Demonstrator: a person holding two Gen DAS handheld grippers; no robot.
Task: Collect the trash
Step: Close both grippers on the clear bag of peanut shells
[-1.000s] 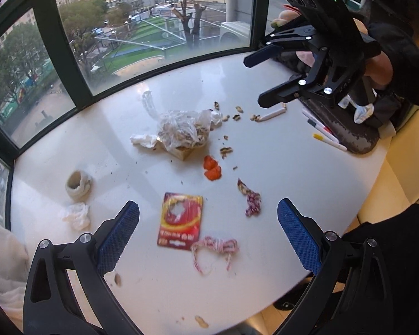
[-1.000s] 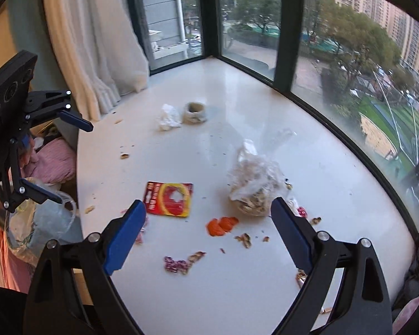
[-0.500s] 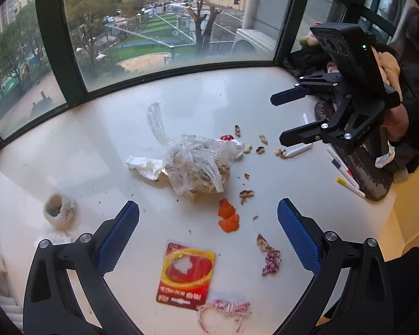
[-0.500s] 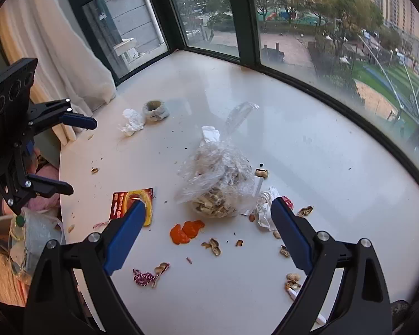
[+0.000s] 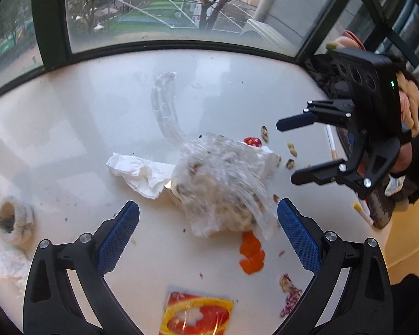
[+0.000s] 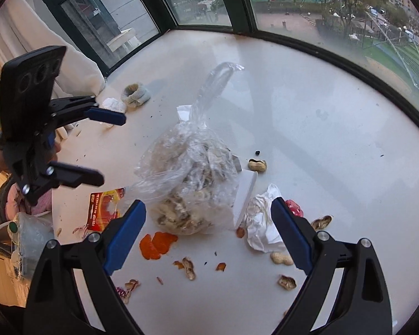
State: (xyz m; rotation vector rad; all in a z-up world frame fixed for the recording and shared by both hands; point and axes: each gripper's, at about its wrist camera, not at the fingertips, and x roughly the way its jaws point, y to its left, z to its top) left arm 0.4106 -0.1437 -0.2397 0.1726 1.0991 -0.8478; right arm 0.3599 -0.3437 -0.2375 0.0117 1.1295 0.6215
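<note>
Both hand-held grippers, left (image 5: pixel 208 230) and right (image 6: pixel 208 231), released, jaws spread, empty; clear plastic bag (image 5: pixel 223 184) of shells lies on white surface (image 5: pixel 83 128) between them

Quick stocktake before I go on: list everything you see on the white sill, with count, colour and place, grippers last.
plastic bag: one, clear, full of scraps, centre of the sill
tissues: white; one beside the bag, one near the right gripper, one by the sock
card: one, white, leaning on the bag
sock: one, beige, rolled, far side near the curtain
orange peel: orange, in front of the bag
red packet: one, red and yellow, left of the bag
candy wrapper: one, red
peanut shells: several, tan, scattered
cigarette: one, white
left gripper: open, above the sill
right gripper: open, above the bag
</note>
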